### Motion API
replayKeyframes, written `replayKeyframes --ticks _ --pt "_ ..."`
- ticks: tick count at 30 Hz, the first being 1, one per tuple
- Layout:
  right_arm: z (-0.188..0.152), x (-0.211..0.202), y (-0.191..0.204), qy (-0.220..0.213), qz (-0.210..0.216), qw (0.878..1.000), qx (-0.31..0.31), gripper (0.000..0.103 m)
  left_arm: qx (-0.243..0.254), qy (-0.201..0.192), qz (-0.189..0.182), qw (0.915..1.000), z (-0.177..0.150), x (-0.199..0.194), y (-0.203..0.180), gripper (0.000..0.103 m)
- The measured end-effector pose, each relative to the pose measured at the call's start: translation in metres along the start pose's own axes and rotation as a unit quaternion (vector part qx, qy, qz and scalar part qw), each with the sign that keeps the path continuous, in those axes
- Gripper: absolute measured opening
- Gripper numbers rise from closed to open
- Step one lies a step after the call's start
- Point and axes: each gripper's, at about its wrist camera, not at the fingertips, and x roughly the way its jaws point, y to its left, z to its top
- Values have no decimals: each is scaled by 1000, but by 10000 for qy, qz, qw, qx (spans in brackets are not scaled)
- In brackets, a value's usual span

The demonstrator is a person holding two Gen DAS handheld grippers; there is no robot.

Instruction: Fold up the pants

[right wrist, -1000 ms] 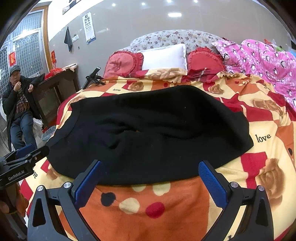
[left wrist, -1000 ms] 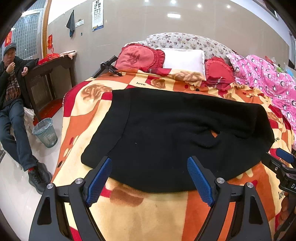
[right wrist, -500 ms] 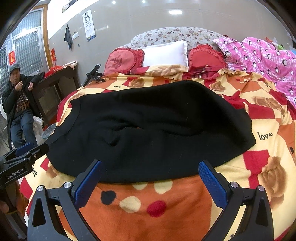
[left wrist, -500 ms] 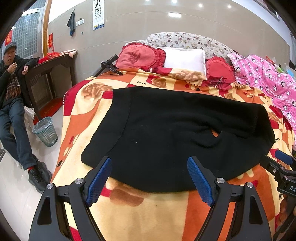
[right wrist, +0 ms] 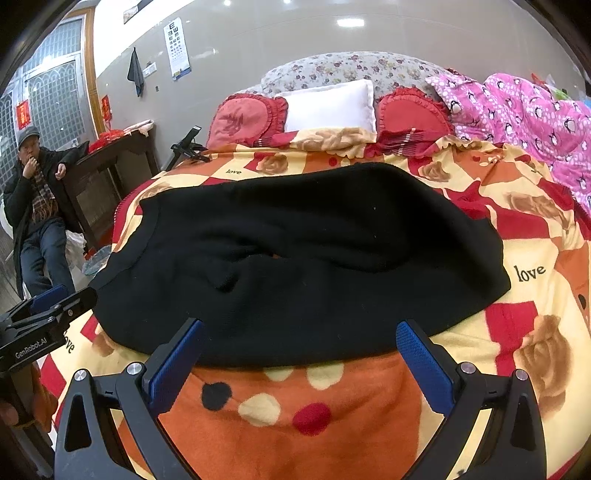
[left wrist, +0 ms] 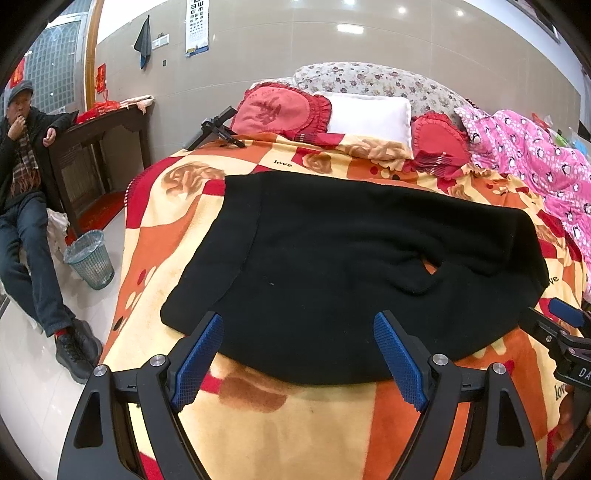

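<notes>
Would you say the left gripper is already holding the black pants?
No, the left gripper stands open above the blanket, clear of the black pants.

Black pants [left wrist: 332,258] flat on blanketed bed [left wrist: 177,229]

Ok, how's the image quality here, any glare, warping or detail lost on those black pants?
Left wrist view: sharp, with ceiling lights glaring off the glossy wall; fisheye bends the bed edges and darkens the corners. The black pants read as a near-flat dark mass with faint folds. Right wrist view: same bowing and wall glare, the pants' creases barely visible, the blanket crisp.
</notes>
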Motion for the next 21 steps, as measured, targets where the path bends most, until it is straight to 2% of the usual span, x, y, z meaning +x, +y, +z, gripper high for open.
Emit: replayKeyframes --ticks 8,12,21 --pt "0 4 0 60 13 10000 2 103 -68 79 -5 9999 -1 3 5 84" --pt "-2 6 -7 100 -30 9999 74 103 -187 243 -87 9995 -3 5 17 84" --pt "-11 8 -46 218 -336 9985 378 103 -656 516 4 9965 0 16 48 84"
